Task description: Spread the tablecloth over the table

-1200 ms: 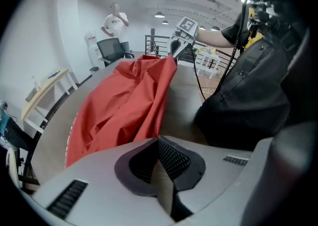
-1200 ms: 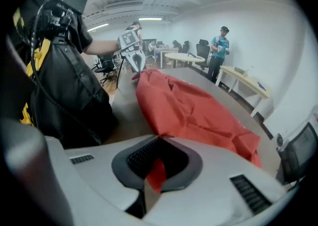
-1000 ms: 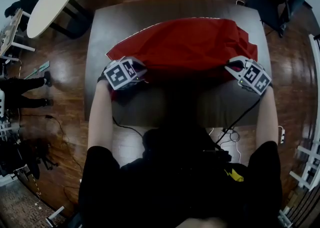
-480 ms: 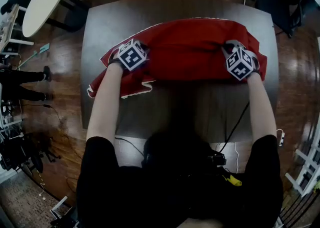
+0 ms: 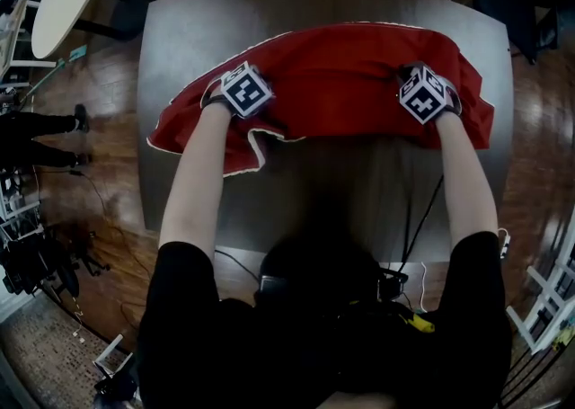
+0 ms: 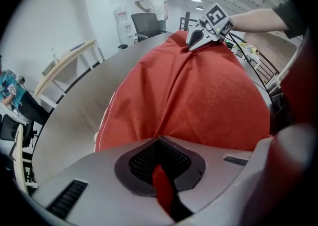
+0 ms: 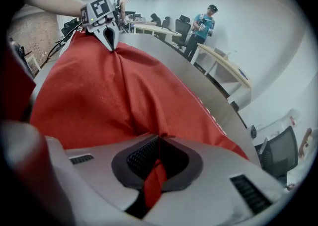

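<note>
Showing no readable words, numbers or brand names anywhere. Bearing only black-and-white square code patterns, without letters, on the left gripper's white marker cube [image 5: 246,90] and the right gripper's white marker cube [image 5: 424,95], both over the red fabric tablecloth [image 5: 341,75].

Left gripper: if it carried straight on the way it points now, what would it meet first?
The red tablecloth that the left gripper is shut on, bunched just ahead of it; beneath that, probably the grey table, as the gripper points steeply down.
</note>
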Tool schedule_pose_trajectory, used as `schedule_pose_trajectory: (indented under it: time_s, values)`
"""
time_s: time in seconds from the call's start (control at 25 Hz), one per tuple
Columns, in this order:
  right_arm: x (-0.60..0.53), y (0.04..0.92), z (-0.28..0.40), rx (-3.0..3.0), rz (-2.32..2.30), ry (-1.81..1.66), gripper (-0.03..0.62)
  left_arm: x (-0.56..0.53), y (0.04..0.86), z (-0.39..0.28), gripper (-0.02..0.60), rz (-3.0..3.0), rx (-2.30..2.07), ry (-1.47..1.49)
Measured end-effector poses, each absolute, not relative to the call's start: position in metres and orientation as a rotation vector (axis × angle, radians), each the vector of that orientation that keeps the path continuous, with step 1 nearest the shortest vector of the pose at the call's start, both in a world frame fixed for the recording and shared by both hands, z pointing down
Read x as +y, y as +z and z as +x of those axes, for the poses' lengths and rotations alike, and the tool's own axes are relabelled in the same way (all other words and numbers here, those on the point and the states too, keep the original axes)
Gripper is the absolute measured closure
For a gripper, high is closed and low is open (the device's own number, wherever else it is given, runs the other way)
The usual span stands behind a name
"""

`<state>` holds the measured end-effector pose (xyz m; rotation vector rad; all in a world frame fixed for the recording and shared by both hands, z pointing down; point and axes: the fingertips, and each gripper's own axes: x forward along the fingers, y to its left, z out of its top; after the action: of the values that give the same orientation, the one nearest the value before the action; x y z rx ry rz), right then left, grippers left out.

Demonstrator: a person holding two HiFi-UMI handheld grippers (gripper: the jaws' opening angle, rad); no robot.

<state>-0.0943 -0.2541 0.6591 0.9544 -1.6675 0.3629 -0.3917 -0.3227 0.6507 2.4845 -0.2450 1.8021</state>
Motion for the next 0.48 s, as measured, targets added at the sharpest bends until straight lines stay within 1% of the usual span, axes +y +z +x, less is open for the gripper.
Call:
schedule_pose_trajectory:
  time_s: [0.16, 0.2, 0.24, 0.32, 0.36, 0.44, 0.48]
  values:
    - [-0.256, 0.661, -0.093, -1.663, 0.999, 0.387, 0.577, -0.322, 0.652, -0.391, 0.583, 2.493, -0.288, 1.734]
    - [-0.258, 0.657, -0.094, -1.664, 1.018, 0.376, 0.559, -0.322, 0.650, -0.392, 0.580, 2.503, -0.313, 1.730]
    - [-0.259, 0.653, -0.091, -1.655, 1.052, 0.361, 0.514, -0.324, 0.646, -0.394, 0.563, 2.520, -0.355, 1.732]
    - [-0.264, 0.634, -0.081, -1.649, 1.150, 0.316, 0.412, -0.336, 0.632, -0.399, 0.469, 2.559, -0.472, 1.714]
    - [-0.268, 0.620, -0.077, -1.663, 1.203, 0.290, 0.391, -0.344, 0.623, -0.402, 0.439, 2.579, -0.532, 1.683]
    - [-0.274, 0.584, -0.073, -1.707, 1.303, 0.230, 0.391, -0.355, 0.596, -0.408, 0.391, 2.620, -0.639, 1.585]
    - [-0.273, 0.564, -0.073, -1.727, 1.347, 0.192, 0.391, -0.355, 0.579, -0.411, 0.383, 2.643, -0.683, 1.529]
